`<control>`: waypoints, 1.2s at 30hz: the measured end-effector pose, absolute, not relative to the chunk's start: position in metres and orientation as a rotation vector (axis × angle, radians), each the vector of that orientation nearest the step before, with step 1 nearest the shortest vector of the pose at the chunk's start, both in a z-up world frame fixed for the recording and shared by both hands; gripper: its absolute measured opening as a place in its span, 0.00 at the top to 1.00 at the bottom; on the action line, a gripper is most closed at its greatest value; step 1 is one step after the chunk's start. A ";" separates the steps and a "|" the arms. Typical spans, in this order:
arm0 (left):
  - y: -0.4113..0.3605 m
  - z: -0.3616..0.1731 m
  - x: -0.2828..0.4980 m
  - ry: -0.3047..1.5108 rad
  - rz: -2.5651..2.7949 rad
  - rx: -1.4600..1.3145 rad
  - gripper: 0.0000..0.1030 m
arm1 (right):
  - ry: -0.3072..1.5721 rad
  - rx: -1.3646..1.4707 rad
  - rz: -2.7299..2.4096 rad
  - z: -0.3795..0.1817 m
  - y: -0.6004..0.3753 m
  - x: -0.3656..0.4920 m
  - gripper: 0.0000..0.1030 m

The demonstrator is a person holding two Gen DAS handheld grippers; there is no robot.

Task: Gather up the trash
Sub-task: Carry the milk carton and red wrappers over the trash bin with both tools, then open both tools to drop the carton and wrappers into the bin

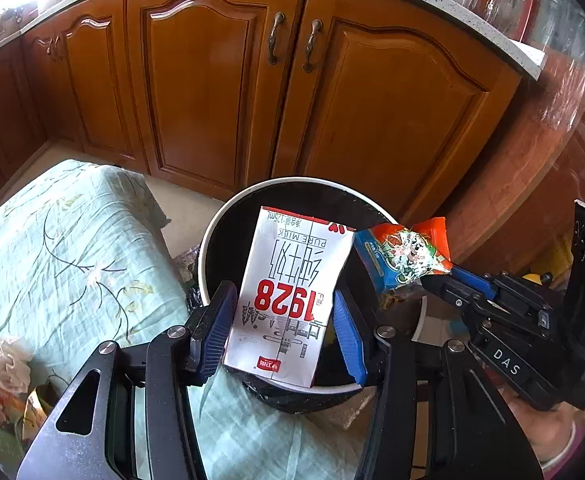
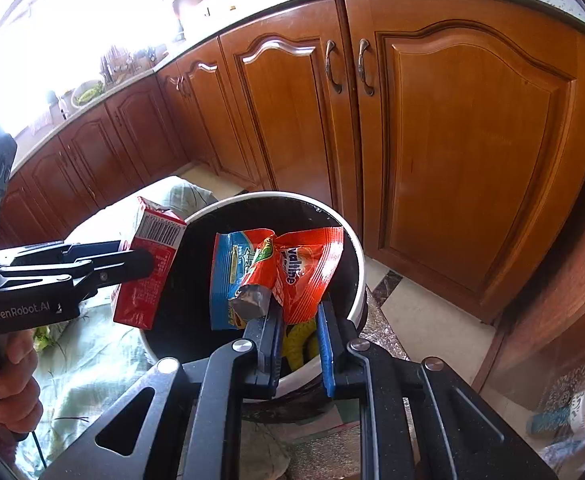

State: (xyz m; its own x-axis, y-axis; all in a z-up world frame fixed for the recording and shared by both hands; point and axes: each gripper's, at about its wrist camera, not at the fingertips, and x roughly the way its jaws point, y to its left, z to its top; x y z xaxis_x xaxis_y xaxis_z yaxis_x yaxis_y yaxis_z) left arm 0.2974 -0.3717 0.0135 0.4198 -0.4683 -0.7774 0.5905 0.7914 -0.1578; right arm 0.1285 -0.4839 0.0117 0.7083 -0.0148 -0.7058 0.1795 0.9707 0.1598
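Note:
My left gripper point(image 1: 282, 330) is shut on a white and red milk carton point(image 1: 288, 296) and holds it over the round white bin with a black liner point(image 1: 228, 216). The carton point(image 2: 148, 268) and left gripper point(image 2: 144, 266) also show at the left of the right wrist view. My right gripper point(image 2: 298, 320) is shut on crumpled orange and blue snack wrappers point(image 2: 280, 268), above the bin point(image 2: 356, 264). The wrappers point(image 1: 404, 256) and right gripper point(image 1: 432, 280) show at the right of the left wrist view. Something yellow lies inside the bin point(image 2: 298, 344).
A table with a pale green floral cloth point(image 1: 64, 248) stands left of the bin, with crumpled tissue point(image 1: 4, 360) and other wrappers at its near left. Wooden cabinet doors point(image 1: 212, 92) under a speckled counter stand behind the bin. Tiled floor lies to the right point(image 2: 432, 320).

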 end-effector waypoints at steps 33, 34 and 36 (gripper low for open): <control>-0.242 -0.014 0.222 0.880 -0.485 -0.091 0.32 | 0.625 0.451 -0.018 0.003 -0.444 0.085 0.08; -0.234 -0.014 0.218 0.875 -0.470 -0.089 0.32 | 0.624 0.456 -0.008 0.003 -0.439 0.083 0.08; -0.220 -0.012 0.209 0.863 -0.449 -0.089 0.32 | 0.627 0.462 0.014 0.004 -0.431 0.082 0.08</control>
State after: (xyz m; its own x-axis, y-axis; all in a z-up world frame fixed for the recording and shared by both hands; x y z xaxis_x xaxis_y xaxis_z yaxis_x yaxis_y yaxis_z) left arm 0.2090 -0.2203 -0.0117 0.5635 -0.4162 -0.7136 0.3451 0.9034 -0.2544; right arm 0.0821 -0.4313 0.0042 0.8133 0.1502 -0.5621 0.1247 0.8986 0.4206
